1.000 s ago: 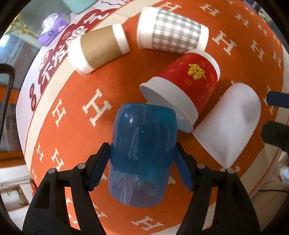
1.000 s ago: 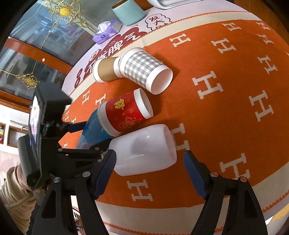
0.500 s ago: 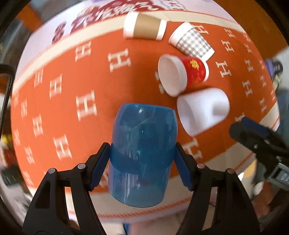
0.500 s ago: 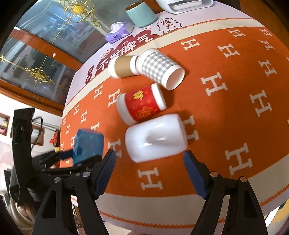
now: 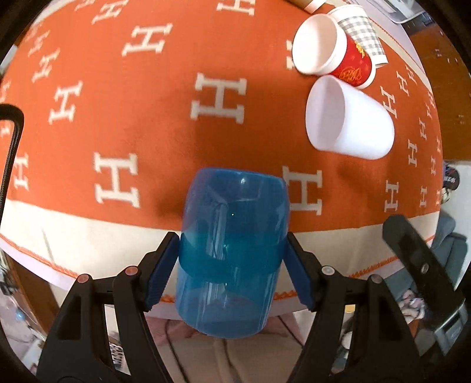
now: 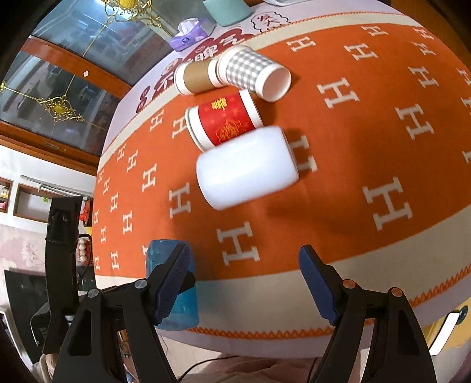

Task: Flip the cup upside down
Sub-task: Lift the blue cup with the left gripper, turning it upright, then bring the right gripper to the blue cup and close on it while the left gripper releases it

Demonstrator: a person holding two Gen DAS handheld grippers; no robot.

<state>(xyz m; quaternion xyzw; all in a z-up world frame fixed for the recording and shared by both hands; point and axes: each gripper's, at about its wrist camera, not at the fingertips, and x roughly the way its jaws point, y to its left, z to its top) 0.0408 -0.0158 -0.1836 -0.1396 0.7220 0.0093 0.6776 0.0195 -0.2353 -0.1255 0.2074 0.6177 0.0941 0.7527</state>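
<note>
My left gripper [image 5: 232,262] is shut on a translucent blue cup [image 5: 232,247] and holds it in the air over the table's front edge. The blue cup also shows in the right wrist view [image 6: 164,265], partly behind my right finger. My right gripper [image 6: 244,282] is open and empty, above the front edge of the table. A white cup [image 6: 247,168] lies on its side ahead of it; it also shows in the left wrist view [image 5: 353,120].
A red cup [image 6: 223,120], a grey checked cup [image 6: 250,73] and a brown cup [image 6: 194,78] lie on their sides on the orange H-patterned tablecloth [image 6: 368,132]. A teal mug [image 6: 226,10] and a purple tissue pack [image 6: 191,34] stand at the far edge.
My left gripper has lifted the blue cup off the cloth and pulled it back toward the front edge. My right gripper has drawn back from the white cup, still open.
</note>
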